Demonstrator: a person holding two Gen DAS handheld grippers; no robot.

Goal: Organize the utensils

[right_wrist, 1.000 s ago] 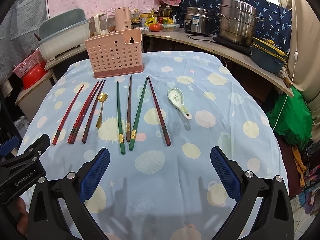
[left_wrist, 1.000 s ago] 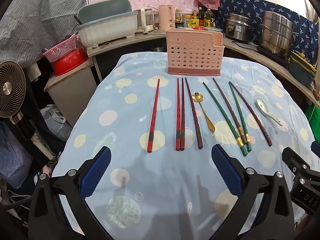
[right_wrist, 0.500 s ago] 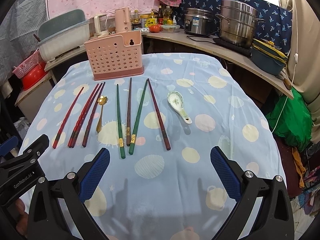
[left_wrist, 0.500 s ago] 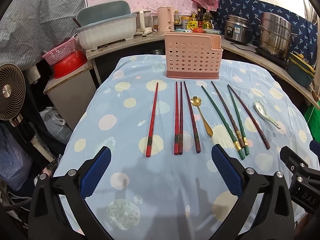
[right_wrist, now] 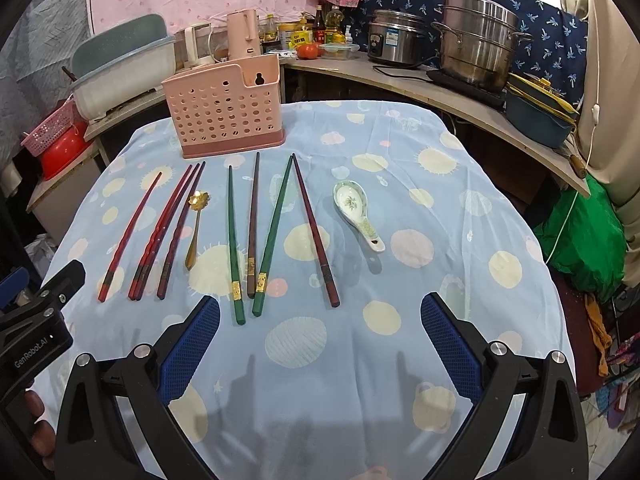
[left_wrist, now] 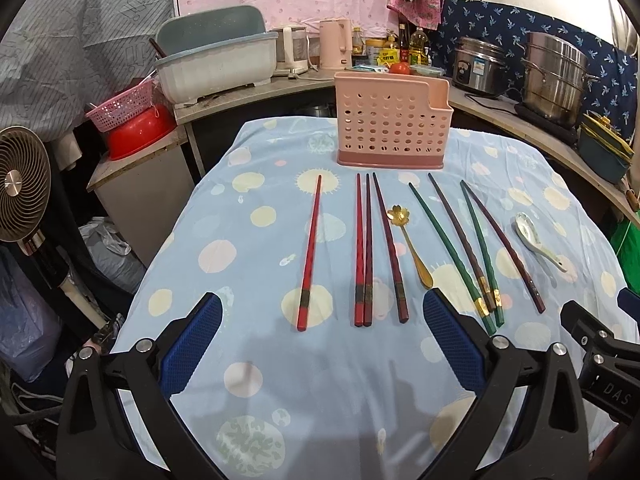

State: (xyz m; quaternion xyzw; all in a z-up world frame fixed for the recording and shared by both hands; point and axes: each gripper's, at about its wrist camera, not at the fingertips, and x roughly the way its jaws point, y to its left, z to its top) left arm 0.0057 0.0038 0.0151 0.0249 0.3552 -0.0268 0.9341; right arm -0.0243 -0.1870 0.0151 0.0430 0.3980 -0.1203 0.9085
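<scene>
Several chopsticks lie in a row on the blue spotted tablecloth [left_wrist: 248, 240]: red ones [left_wrist: 362, 248] at left, green ones [left_wrist: 450, 252] and dark maroon ones [left_wrist: 504, 248] at right. A gold flower spoon [left_wrist: 412, 248] lies between them. A white ceramic spoon [left_wrist: 538, 244] lies at the far right, also in the right wrist view [right_wrist: 358, 212]. A pink perforated utensil holder [left_wrist: 392, 124] stands behind them, also in the right wrist view [right_wrist: 226, 110]. My left gripper [left_wrist: 322, 344] is open and empty, near the red chopsticks' ends. My right gripper [right_wrist: 320, 344] is open and empty, near the green chopsticks [right_wrist: 266, 240].
A curved counter behind the table holds a steel steamer pot [right_wrist: 478, 46], a rice cooker [right_wrist: 394, 42], kettles and bottles. A white dish tub [left_wrist: 216, 66] and a red basin [left_wrist: 138, 132] stand at left. A fan [left_wrist: 22, 184] stands at the far left.
Both grippers have drawn back and risen a little, so the utensils and holder sit lower and slightly farther in view. Nothing on the table moved.
</scene>
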